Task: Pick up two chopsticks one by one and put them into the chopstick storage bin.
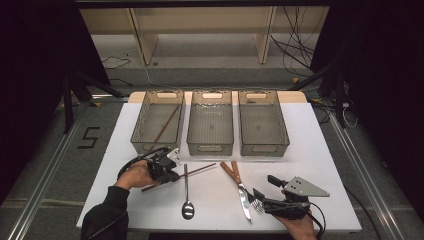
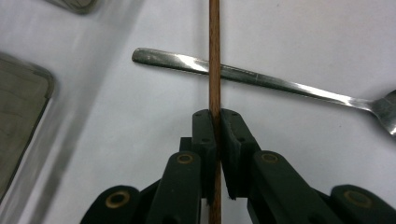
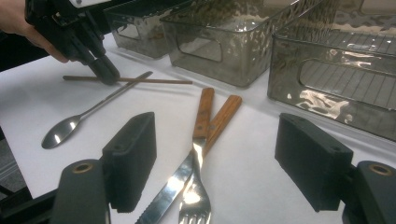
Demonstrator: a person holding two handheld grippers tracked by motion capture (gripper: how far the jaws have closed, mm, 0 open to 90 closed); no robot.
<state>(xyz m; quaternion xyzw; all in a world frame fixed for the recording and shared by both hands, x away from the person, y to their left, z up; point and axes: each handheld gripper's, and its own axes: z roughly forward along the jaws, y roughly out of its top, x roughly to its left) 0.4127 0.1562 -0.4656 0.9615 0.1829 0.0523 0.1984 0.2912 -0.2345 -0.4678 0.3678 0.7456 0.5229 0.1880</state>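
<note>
My left gripper (image 2: 215,140) has its jaws clamped on the wooden chopstick (image 2: 214,56), which lies on the white table (image 1: 310,150) just in front of the left bin (image 1: 157,122) and crosses over the handle of the spoon (image 2: 261,79). In the left gripper view the stick runs straight up between the pads, so the grip looks centred, though I can't quite tell how far along its length I've taken it. To do this well I'd lift straight up first, so the stick clears the spoon without dragging it, then carry it level to the left bin, where another chopstick (image 1: 167,122) already lies at a slant. I'd turn my wrist to match the bin's long side before lowering, so neither end catches the rim.

Further right, the middle bin (image 1: 210,122) and right bin (image 1: 262,122) stand in line. The knife (image 3: 196,140) and fork (image 3: 205,163) lie crossed on the table just before my right gripper (image 3: 215,163), whose jaws stand wide apart, holding nothing.
</note>
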